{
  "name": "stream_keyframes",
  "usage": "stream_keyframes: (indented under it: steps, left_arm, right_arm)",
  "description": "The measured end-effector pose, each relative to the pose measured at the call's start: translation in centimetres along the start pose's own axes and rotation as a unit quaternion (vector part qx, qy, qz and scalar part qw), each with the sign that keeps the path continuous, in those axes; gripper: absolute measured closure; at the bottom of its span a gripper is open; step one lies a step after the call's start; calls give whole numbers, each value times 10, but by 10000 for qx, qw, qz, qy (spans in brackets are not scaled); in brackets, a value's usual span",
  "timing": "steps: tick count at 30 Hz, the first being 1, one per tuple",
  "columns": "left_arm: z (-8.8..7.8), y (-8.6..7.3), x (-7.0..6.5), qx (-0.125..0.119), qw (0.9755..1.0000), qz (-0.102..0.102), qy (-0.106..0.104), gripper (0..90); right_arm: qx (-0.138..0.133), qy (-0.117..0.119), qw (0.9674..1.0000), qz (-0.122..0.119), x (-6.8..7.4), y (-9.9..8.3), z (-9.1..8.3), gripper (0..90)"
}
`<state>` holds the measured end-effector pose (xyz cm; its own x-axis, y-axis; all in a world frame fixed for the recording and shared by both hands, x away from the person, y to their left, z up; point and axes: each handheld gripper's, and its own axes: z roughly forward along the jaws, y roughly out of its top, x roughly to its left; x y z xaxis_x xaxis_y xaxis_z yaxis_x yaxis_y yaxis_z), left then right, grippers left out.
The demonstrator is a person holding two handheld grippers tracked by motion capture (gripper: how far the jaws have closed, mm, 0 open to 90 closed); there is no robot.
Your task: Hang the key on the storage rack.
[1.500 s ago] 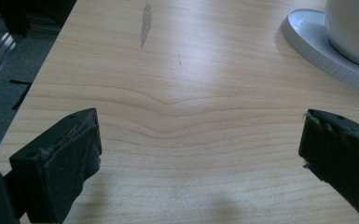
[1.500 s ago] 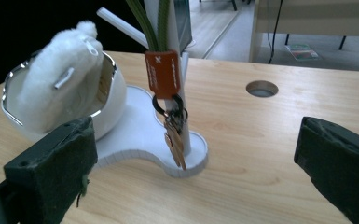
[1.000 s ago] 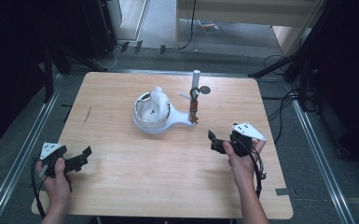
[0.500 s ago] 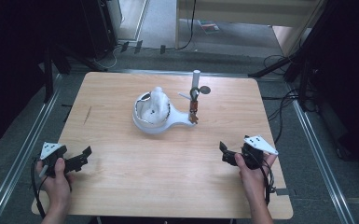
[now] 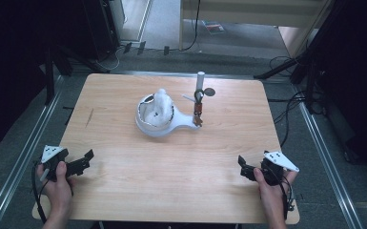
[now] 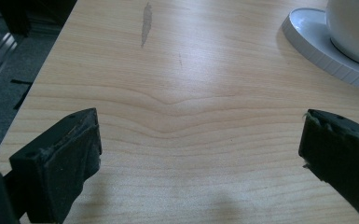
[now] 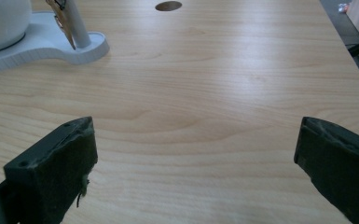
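Note:
A white stand [image 5: 164, 125] sits at the table's middle back, holding a white bowl [image 5: 155, 110] with a white lump in it and an upright white post [image 5: 200, 86] with a small brown clip hanging on it. Its flat base [image 6: 317, 39] reaches into the left gripper view, and the base and post [image 7: 77, 28] appear in the right gripper view. My left gripper [image 5: 83, 162] rests open near the front left edge, jaws wide with nothing between them. My right gripper [image 5: 244, 168] stands open near the front right edge, likewise empty. Both are far from the stand.
The wooden table [image 5: 181, 162] has a small round hole [image 5: 209, 91] behind the post and a dark streak [image 5: 89, 117] at the left. Metal rails run along both sides of the table. Cables and dark stands lie on the floor beyond.
My right gripper has drawn back from near the stand toward the front right edge. The left gripper has barely moved.

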<state>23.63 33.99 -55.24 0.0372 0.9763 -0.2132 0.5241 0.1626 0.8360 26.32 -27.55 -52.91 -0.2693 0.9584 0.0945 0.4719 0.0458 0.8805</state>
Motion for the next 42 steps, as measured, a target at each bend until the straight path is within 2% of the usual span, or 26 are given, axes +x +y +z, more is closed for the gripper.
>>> stream_keyframes:
  steps: [19,27,32,38,39,42]
  left_arm:
    - [0,0,0,4,10000,10,8,0]
    - [0,0,0,1,10000,16,11,0]
    - [0,0,-1,-4,10000,14,11,0]
    - [0,0,-1,-21,10000,32,19,0]
    - [0,0,-1,-20,10000,31,22,0]
    - [0,0,-1,-8,10000,39,9,0]
  right_arm:
    - [117,-408,9989,191,-40,-28,-36,0]
    - [142,-545,9980,285,-50,-38,-51,0]
    - [90,-611,9974,373,-57,-43,-61,0]
    - [-23,-691,9960,561,-65,-50,-73,0]
    - [-84,-713,9952,664,-67,-53,-78,0]
    - [-134,-710,9948,719,-68,-55,-80,0]
